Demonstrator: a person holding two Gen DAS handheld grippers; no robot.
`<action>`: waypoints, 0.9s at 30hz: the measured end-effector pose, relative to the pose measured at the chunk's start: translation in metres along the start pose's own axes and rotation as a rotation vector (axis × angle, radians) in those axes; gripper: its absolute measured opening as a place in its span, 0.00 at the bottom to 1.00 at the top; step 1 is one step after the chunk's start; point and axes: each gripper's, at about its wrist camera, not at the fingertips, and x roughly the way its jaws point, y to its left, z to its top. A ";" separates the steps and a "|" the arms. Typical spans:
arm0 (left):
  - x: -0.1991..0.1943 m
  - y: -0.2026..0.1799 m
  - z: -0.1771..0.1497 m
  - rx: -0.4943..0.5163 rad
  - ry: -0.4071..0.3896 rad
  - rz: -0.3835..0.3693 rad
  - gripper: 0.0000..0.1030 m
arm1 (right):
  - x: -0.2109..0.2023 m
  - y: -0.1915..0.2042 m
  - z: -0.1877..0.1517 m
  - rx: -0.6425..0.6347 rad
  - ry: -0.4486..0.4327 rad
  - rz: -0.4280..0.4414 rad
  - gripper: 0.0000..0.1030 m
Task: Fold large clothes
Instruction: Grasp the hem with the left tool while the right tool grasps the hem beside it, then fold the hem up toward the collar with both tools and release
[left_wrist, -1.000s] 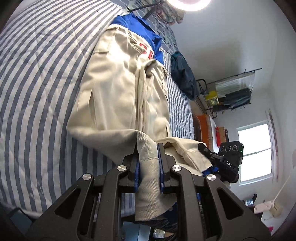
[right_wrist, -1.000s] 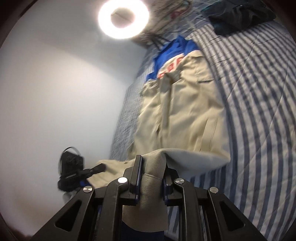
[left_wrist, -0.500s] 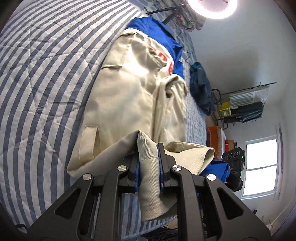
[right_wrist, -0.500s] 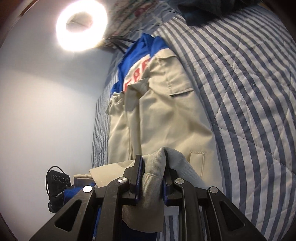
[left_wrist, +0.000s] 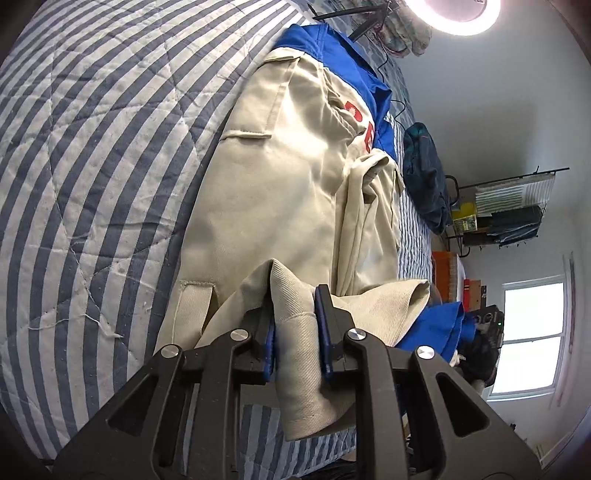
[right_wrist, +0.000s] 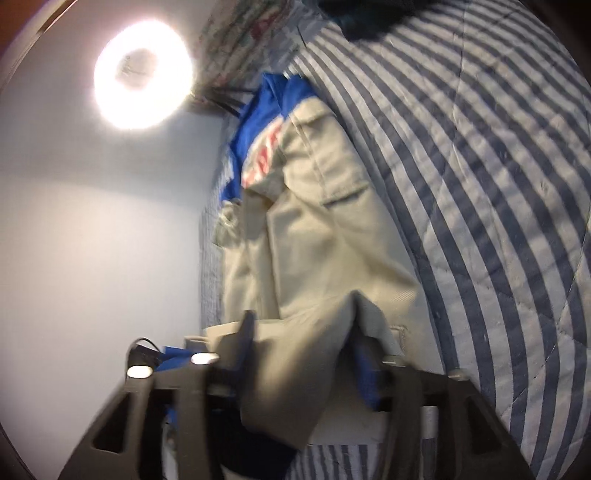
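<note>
A large beige jacket (left_wrist: 288, 177) with a blue collar and red lettering lies lengthwise on the striped bed; it also shows in the right wrist view (right_wrist: 325, 236). My left gripper (left_wrist: 293, 317) is shut on the jacket's beige hem, lifted and folded toward the collar, with blue lining showing to its right. My right gripper (right_wrist: 301, 332) has its jaws spread wide apart, with the beige hem draped loosely between them. That view is motion-blurred.
The blue-and-white striped quilt (left_wrist: 92, 155) spreads to the left of the jacket and to its right in the right wrist view (right_wrist: 498, 192). A dark garment (left_wrist: 424, 181) lies beyond the jacket. A wire rack (left_wrist: 506, 206) and a window (left_wrist: 532, 332) stand past the bed. A ring light (right_wrist: 142, 75) glares.
Both grippers carried the hem further along the jacket toward the collar. My right gripper's jaws have spread from clamped to wide apart. The left stays shut on the hem.
</note>
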 end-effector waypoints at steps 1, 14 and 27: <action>-0.001 0.000 0.001 -0.004 0.003 -0.004 0.19 | -0.006 0.001 0.002 -0.001 -0.016 0.013 0.73; -0.078 -0.010 0.012 0.066 -0.216 -0.011 0.54 | -0.017 0.069 -0.045 -0.497 0.077 -0.099 0.36; -0.021 0.006 0.003 0.196 -0.074 0.114 0.54 | 0.046 0.104 -0.081 -0.687 0.195 -0.162 0.33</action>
